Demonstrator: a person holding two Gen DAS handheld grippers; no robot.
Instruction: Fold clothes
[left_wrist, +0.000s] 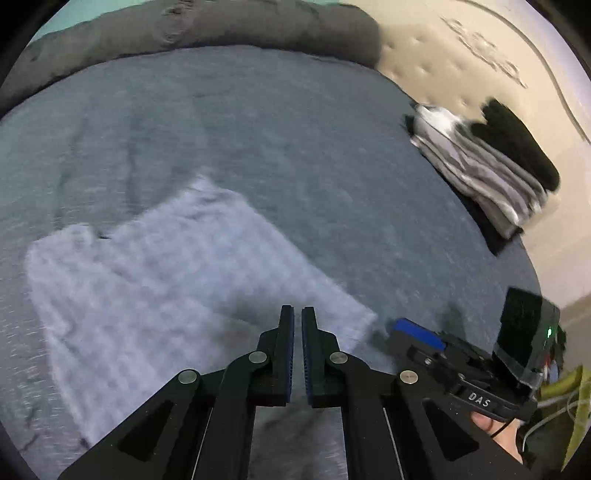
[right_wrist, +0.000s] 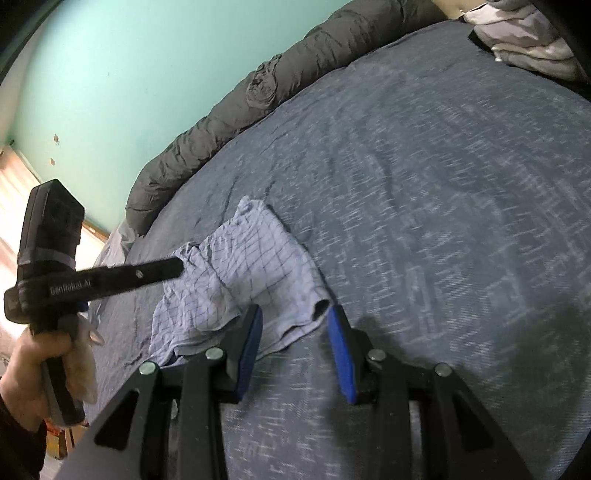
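Item one, my left gripper (left_wrist: 297, 317): blue-padded fingers drawn almost together with only a slim gap, nothing between them, hovering above the near edge of the checked cloth (left_wrist: 155, 258). Item two, my right gripper (right_wrist: 295, 325): fingers spread wide, nothing held, poised over the near hem of that cloth, where one hem opening gapes just beside the right finger. Item three, the checked cloth itself: pale blue-white with a thin dark grid, lying partly folded and rumpled on the bed (right_wrist: 443, 184), toward the side nearest me and the left-hand edge; the left wrist view shows it blurred. Item four, a stack of folded clothes (left_wrist: 491, 166): grey and white layers with a black piece on top, at the bed's far right edge, well apart from the cloth. Item five, a rolled dark grey quilt (right_wrist: 229, 122) along the bed's far edge against the teal wall (right_wrist: 110, 74). Item six, a beige mattress (left_wrist: 480, 55) beyond the stack
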